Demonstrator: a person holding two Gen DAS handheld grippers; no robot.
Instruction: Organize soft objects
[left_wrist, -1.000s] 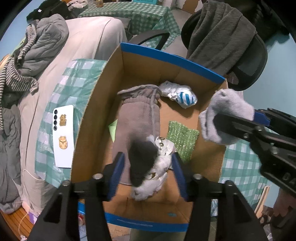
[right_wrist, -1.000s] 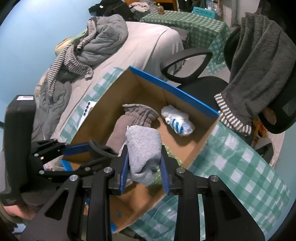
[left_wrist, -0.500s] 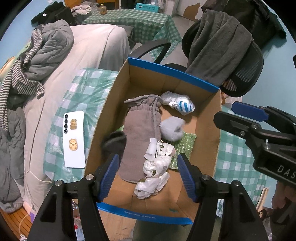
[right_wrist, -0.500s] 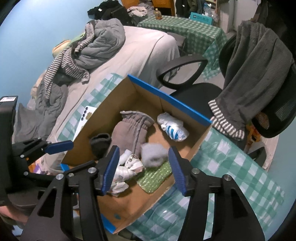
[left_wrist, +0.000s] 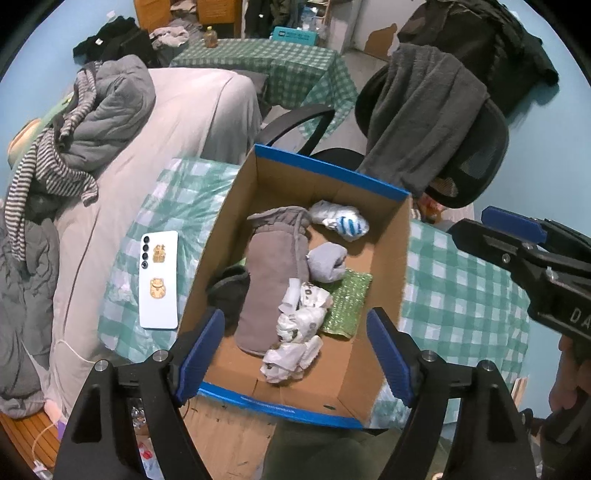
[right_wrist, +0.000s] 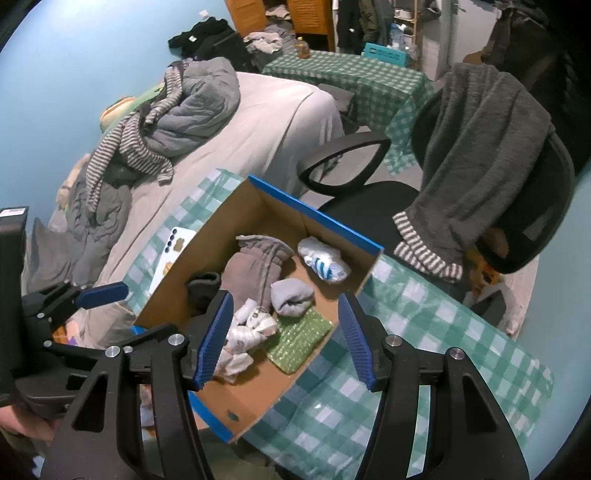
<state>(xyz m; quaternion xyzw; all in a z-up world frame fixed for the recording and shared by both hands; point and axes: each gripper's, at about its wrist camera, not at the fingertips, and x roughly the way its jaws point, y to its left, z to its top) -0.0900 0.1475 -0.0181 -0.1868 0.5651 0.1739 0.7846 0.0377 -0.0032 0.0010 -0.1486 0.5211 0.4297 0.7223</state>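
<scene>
Socks, dark (left_wrist: 229, 291) and grey (left_wrist: 327, 263), lie loose in the box (left_wrist: 384, 266), seemingly sorted; left gripper (left_wrist: 295, 354) is opening, empty; right gripper (right_wrist: 284, 338) gapes, holding nothing.

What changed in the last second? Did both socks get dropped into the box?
Yes. The left gripper let the dark sock go by the box's left wall, its fingers opening. The right gripper released the light grey sock mid-box. Both lifted away, empty. The phone stayed put.
</scene>
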